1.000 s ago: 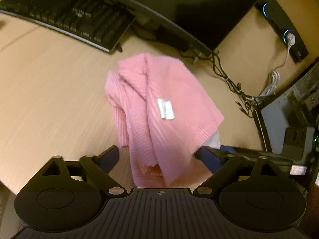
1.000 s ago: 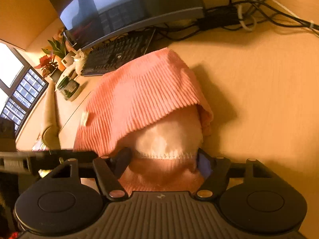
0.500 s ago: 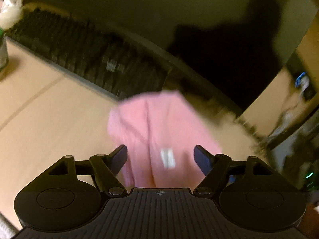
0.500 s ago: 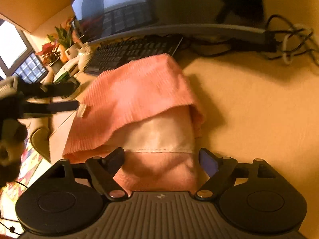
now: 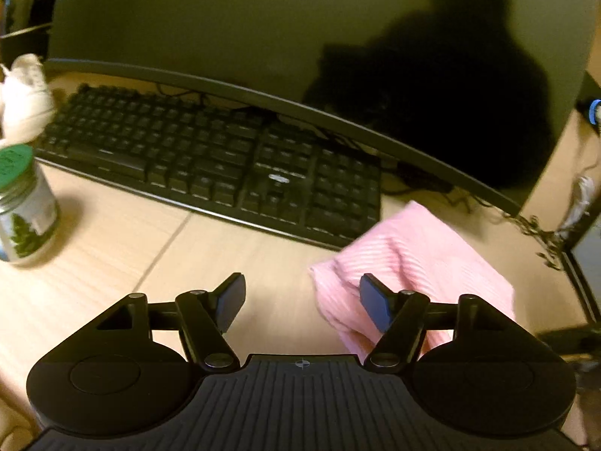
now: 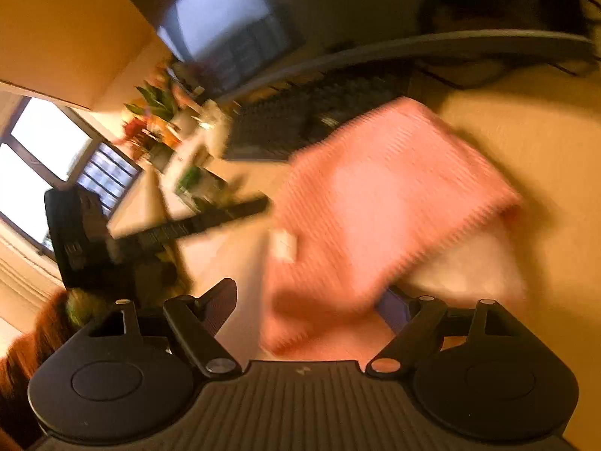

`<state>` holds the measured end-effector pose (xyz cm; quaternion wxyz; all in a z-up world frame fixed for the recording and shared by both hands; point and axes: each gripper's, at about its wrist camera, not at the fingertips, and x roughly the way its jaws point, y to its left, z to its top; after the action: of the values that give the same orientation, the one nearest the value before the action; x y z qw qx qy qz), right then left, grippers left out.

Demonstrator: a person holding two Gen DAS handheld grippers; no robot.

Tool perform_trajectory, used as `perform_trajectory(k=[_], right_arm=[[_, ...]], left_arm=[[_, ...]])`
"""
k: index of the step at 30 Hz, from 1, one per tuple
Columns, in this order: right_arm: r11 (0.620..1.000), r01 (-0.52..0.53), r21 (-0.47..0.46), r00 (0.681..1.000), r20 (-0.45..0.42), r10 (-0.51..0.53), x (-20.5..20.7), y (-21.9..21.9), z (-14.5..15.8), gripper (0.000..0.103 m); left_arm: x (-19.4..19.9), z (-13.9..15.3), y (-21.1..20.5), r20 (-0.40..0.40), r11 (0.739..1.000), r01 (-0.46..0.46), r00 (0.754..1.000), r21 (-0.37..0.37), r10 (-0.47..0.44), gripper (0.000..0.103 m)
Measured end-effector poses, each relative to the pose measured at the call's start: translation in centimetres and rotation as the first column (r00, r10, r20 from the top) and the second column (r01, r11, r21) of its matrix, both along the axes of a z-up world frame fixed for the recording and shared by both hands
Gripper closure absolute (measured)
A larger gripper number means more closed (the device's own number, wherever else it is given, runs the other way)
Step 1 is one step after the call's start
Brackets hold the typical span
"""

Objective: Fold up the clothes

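A pink ribbed garment (image 5: 413,255) lies folded on the wooden desk (image 5: 112,248), in front of the keyboard's right end. My left gripper (image 5: 302,300) is open and its jaws are closing over bare desk. The cloth lies behind its right finger (image 5: 375,306), not between the pads. The right wrist view is blurred. There the garment (image 6: 394,195) shows a white label (image 6: 285,246) and a white inner layer (image 6: 473,263). My right gripper (image 6: 308,297) is open with its jaws closing. The garment's near corner lies between them, and no pad visibly presses on it.
A black keyboard (image 5: 210,161) and a dark curved monitor (image 5: 263,30) stand behind the garment. A glass jar with a green lid (image 5: 22,206) is at the left, cables (image 5: 541,233) at the right. The right wrist view shows the other gripper (image 6: 169,231), plants (image 6: 157,112) and a window (image 6: 45,150).
The left gripper swung left off the garment, which went from between its fingers to behind the right one. The right gripper drew back and tilted; the garment now sits right of its centre.
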<state>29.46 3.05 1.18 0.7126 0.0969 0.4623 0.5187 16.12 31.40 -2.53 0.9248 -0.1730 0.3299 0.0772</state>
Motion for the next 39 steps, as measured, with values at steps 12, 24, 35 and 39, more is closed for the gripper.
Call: perform_trajectory(k=[12, 24, 35, 39], right_arm=[[0.985, 0.143, 0.096, 0.983, -0.13, -0.13, 2.9, -1.8, 2.2, 0.078], [0.987, 0.06, 0.149, 0.997, 0.045, -0.068, -0.3, -0.3, 5.5, 0.1], [0.988, -0.026, 0.151, 0.997, 0.076, 0.015, -2.9, 0.9, 5.4, 0.1], [0.989, -0.141, 0.04, 0.96, 0.25, 0.127, -5.8, 4.5, 4.0, 0.099]], left_arm=[[0.7, -0.8, -1.8, 0.035, 0.956, 0.231, 0.97, 0.179, -0.24, 0.019], [5.8, -1.6, -1.1, 0.004, 0.921, 0.254, 0.964, 0.297, -0.267, 0.02], [4.5, 0.2, 3.5, 0.095, 0.987, 0.153, 0.983, 0.056, -0.158, 0.012], [2.9, 0.3, 7.1, 0.113, 0.978, 0.085, 0.992, -0.19, -0.064, 0.01]])
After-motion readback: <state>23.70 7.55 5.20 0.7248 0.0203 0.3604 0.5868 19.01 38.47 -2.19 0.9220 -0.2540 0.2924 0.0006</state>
